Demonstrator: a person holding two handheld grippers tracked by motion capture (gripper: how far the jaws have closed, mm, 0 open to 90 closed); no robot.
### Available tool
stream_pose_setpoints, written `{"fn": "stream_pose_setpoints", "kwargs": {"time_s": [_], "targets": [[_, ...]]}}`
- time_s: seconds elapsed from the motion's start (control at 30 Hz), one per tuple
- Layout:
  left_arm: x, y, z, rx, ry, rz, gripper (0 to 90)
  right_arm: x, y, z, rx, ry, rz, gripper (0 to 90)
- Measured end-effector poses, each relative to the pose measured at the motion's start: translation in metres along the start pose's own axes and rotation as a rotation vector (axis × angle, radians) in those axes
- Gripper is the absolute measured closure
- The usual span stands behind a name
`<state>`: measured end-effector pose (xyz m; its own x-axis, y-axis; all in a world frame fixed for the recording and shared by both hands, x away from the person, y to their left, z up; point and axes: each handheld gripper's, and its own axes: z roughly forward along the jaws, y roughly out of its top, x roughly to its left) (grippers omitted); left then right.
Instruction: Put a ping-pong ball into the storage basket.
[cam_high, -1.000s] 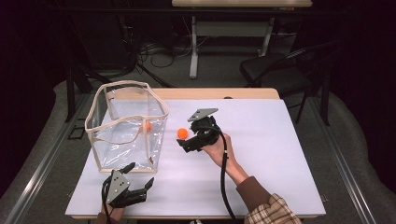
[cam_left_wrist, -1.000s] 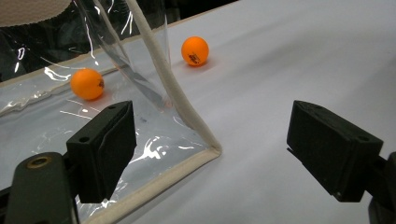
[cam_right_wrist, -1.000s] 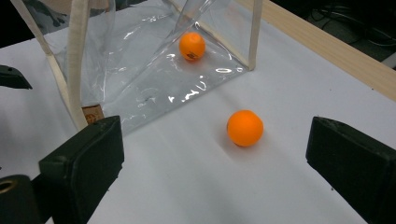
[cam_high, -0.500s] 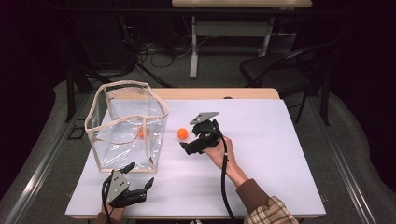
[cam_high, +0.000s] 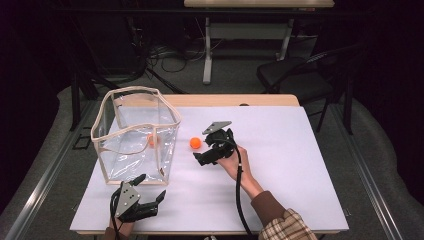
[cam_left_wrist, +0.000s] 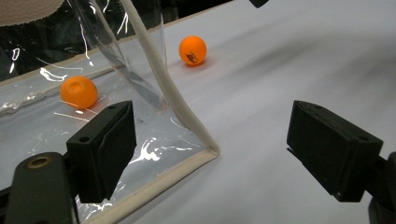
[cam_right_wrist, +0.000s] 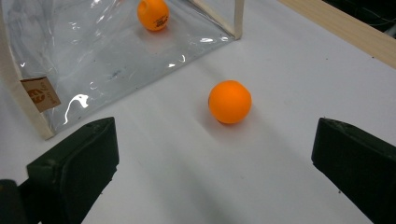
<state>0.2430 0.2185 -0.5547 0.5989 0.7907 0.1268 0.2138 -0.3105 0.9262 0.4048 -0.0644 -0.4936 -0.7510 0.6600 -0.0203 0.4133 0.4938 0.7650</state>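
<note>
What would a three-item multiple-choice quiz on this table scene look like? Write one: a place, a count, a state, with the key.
1. Where does the ball on the table lie?
A. Inside the bag
B. On the white table beside the clear bag
C. Between shut jaws

2. How many orange balls are there?
A. One
B. Two
C. Four

3. How do the right gripper jaws stand?
A. Open, nothing between the pads
B. Shut on a ball
C. Shut on the bag's rim

Key: B, it rests on bare table outside the bag; B, it plus the ball in the bag; A, the right gripper view shows both jaws wide apart, short of the ball.
</note>
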Motion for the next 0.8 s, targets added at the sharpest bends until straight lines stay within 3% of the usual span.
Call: {"fn": "stream_pose_setpoints", "kwargs": {"time_s": [0.8], "targets": [[0.001, -0.001, 0.001, 0.003, -0.005, -0.001, 15.9, -0.012, 0.000, 0.032, 0.042, -0.024, 0.004, 0.2]]}}
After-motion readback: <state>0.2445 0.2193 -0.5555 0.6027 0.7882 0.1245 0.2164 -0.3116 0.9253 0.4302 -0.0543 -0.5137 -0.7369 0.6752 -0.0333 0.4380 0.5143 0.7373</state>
